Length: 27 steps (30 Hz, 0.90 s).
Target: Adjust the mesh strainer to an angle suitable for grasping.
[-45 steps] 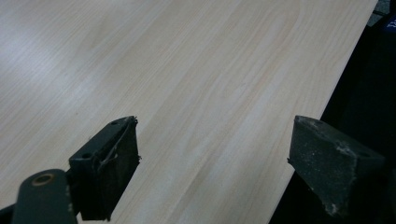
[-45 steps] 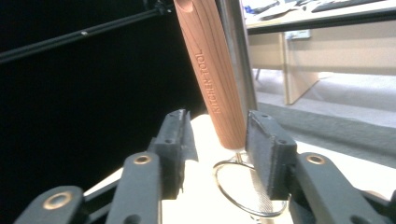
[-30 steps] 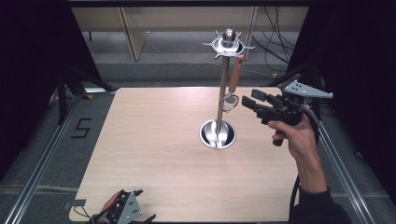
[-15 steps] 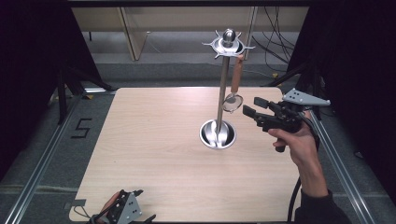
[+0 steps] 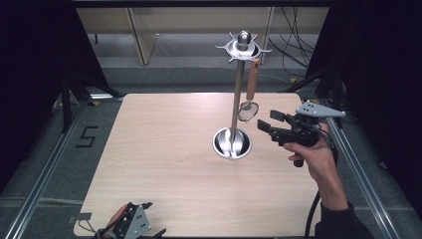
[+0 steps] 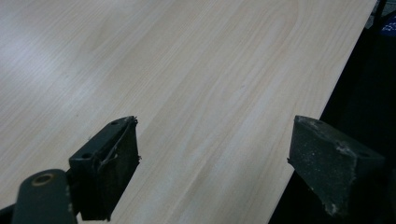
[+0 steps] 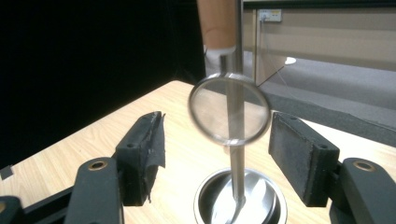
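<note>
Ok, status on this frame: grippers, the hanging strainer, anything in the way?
Right gripper open, level with the strainer, not touching. Left gripper open, at table edge. Strainer hangs on the stand; the pole stands directly behind it.

right gripper (image 7: 217, 154) jaws apart | round strainer (image 7: 229, 108) hangs between them | stand pole (image 7: 236, 154) behind

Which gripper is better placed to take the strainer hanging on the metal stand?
The right gripper: its open jaws already frame the strainer on the stand. The left gripper sits open at the table's near edge.
</note>
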Motion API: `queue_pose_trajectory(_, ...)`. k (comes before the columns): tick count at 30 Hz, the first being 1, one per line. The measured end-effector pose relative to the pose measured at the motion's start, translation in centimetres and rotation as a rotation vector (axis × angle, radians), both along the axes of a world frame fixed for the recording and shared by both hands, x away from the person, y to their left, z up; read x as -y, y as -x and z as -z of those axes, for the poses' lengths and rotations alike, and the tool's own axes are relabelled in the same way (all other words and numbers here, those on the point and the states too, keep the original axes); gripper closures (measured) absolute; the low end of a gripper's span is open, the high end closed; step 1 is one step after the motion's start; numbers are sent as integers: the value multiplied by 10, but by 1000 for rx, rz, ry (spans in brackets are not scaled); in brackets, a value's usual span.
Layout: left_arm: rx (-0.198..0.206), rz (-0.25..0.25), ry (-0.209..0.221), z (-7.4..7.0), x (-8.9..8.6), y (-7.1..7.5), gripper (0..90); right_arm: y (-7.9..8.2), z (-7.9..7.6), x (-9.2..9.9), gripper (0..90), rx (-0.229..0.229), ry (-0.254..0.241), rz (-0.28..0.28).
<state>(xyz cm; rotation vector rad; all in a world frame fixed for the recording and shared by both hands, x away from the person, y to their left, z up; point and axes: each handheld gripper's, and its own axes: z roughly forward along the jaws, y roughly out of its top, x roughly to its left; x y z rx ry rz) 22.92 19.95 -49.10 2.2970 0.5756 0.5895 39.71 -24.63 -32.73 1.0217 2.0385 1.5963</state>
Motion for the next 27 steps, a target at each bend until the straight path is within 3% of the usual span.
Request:
queue_pose_trajectory(1,0,1,-1,0,0,0,153,0,1,0,362,-7,4,2)
queue_pose_trajectory(2,0,1,-1,0,0,0,153,-1,3,0,361,18,18,-2)
queue_pose_trajectory(4,0,3,-4,-1,0,0,153,0,6,-2,359,-13,22,-9)
queue_pose_trajectory(7,3,-5,-18,-1,0,0,153,-1,9,-2,357,7,35,-3)
queue_pose_trajectory(8,3,-2,-14,-1,0,0,153,1,9,-1,357,-23,33,7)
queue_pose_trajectory(9,1,0,-9,-1,0,0,153,-1,10,0,357,16,52,14)
queue_pose_trajectory(10,4,2,-4,-1,1,0,153,0,12,0,357,-12,38,19)
queue_pose_trajectory(11,4,2,-6,-1,1,0,153,-1,13,1,357,4,57,17)
queue_pose_trajectory(13,-2,2,3,0,1,-1,153,1,16,1,357,-20,61,19)
queue_pose_trajectory(17,-1,1,0,-1,1,-1,153,1,20,1,357,-23,67,21)
queue_pose_trajectory(18,2,0,-9,-1,1,-1,153,3,21,-1,357,-50,64,18)
queue_pose_trajectory(19,1,-1,-8,-1,1,-2,153,2,23,-2,357,-25,85,19)
queue_pose_trajectory(22,-1,-5,-16,-1,1,-2,153,3,26,-5,355,-18,121,21)
queue_pose_trajectory(23,-6,-2,-8,-1,1,-2,153,3,28,-6,354,-19,133,0)
queue_pose_trajectory(24,-1,-2,-1,-1,0,-1,153,5,29,-7,353,-42,130,12)
queue_pose_trajectory(26,-1,-5,-1,-1,0,-2,153,3,33,-8,352,-24,140,3)
queue_pose_trajectory(27,-1,-4,-2,0,0,-2,153,5,34,-9,352,-45,146,8)
